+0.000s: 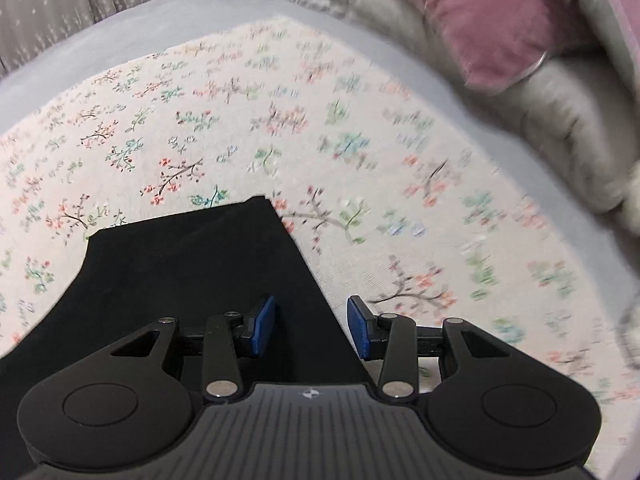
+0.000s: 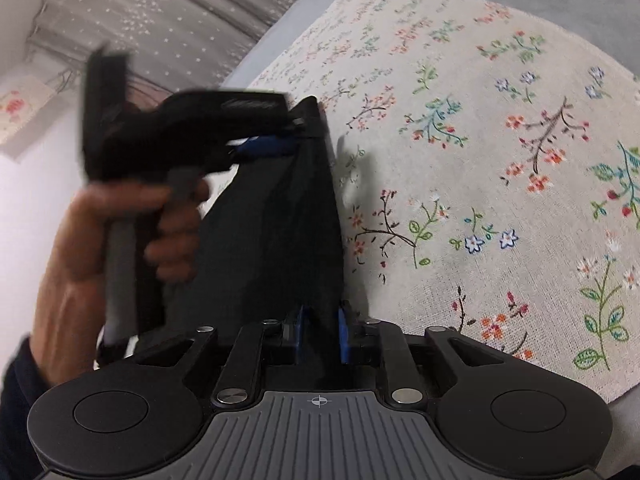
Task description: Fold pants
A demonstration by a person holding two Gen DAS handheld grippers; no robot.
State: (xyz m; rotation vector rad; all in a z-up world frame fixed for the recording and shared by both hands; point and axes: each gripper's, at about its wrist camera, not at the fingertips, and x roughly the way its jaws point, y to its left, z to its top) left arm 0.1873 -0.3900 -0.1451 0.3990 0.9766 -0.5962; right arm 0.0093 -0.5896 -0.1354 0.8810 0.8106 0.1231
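The black pants (image 1: 192,272) lie on a floral cloth (image 1: 280,120), reaching under my left gripper. My left gripper (image 1: 311,326) is open, its blue pads apart over the right edge of the pants. In the right wrist view the pants (image 2: 280,240) hang taut between both grippers. My right gripper (image 2: 321,334) is shut on the near edge of the pants. The left gripper (image 2: 272,144) also shows there, blurred, held by a hand at the far end of the pants; whether it pinches the fabric there is unclear.
The floral cloth (image 2: 480,160) covers a grey-blue bed sheet (image 1: 160,32). A pink pillow (image 1: 488,20) and grey bedding (image 1: 560,120) lie at the back right. A grey starred curtain (image 2: 160,12) hangs behind. The person's hand (image 2: 120,232) is at the left.
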